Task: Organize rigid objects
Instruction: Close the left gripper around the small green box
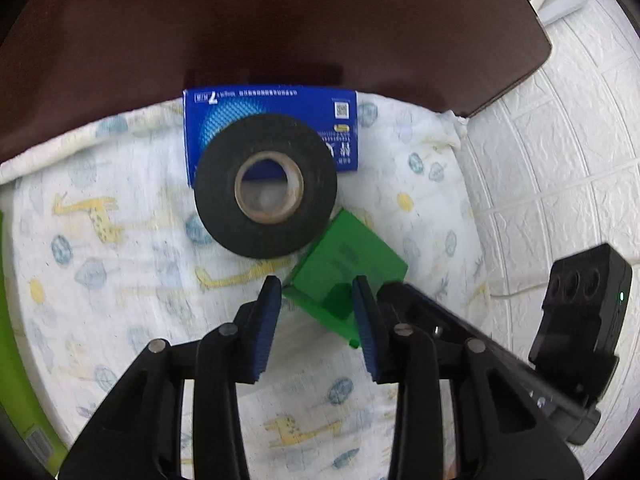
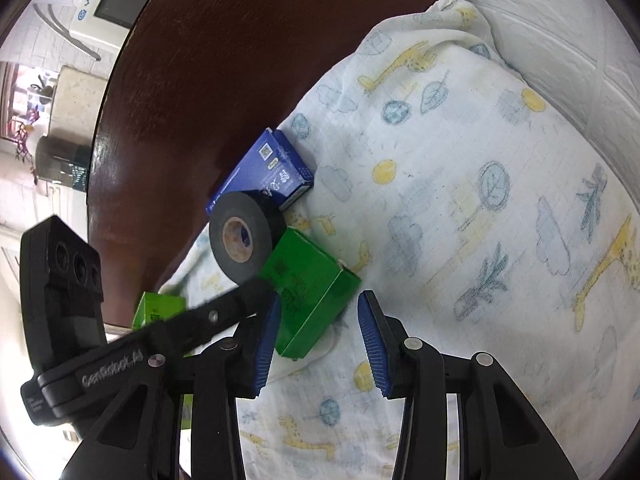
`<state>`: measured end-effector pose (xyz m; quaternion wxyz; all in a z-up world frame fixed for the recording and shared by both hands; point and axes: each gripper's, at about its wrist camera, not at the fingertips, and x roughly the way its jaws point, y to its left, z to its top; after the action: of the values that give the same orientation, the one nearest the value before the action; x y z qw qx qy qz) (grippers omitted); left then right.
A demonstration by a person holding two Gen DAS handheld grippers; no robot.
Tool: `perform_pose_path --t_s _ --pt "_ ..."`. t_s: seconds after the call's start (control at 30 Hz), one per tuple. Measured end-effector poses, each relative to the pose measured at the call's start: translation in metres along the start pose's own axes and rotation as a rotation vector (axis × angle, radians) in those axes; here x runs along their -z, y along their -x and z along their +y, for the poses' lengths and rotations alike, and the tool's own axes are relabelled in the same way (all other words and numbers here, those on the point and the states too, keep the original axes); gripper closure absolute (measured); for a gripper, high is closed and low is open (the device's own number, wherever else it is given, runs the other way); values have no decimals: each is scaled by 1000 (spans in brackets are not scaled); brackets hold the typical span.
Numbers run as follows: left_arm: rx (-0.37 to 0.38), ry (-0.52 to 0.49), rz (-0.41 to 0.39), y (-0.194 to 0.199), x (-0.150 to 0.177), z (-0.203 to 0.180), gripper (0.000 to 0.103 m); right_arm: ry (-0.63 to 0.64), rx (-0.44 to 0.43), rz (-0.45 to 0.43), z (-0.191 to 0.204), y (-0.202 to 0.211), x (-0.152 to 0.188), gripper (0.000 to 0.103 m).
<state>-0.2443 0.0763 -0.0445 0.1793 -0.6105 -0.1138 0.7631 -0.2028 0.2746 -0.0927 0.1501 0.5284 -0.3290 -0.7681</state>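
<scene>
Green box (image 1: 352, 264) lies on my printed cloth (image 1: 120, 240), touching the tape roll (image 1: 266, 186), which leans on the blue box (image 1: 272, 112). My left gripper (image 1: 316, 300) stands part open over the green box's near corner, pads not pressing it. My right gripper (image 2: 318, 312) is part open beside it, holding nothing.

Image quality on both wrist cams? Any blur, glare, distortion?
Left wrist: strong fisheye bending with dark corners; black tape roll and blue box fairly sharp; wooden table dim. Right wrist: same bending; washed-out brightness at the left edge; sheen on the table; green box soft.
</scene>
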Motion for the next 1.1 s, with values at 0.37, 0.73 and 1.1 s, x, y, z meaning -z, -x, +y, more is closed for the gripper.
perform_pose_path --t_s 0.37,0.73,1.1 --pt "33 -3 9 4 7 2 67 46 40 -36 -3 18 0 60" --pt "75 -40 29 2 8 -6 79 58 64 -14 -3 15 3 72" --pt "70 -100 -92 65 24 -2 80 155 37 -61 41 44 18 72"
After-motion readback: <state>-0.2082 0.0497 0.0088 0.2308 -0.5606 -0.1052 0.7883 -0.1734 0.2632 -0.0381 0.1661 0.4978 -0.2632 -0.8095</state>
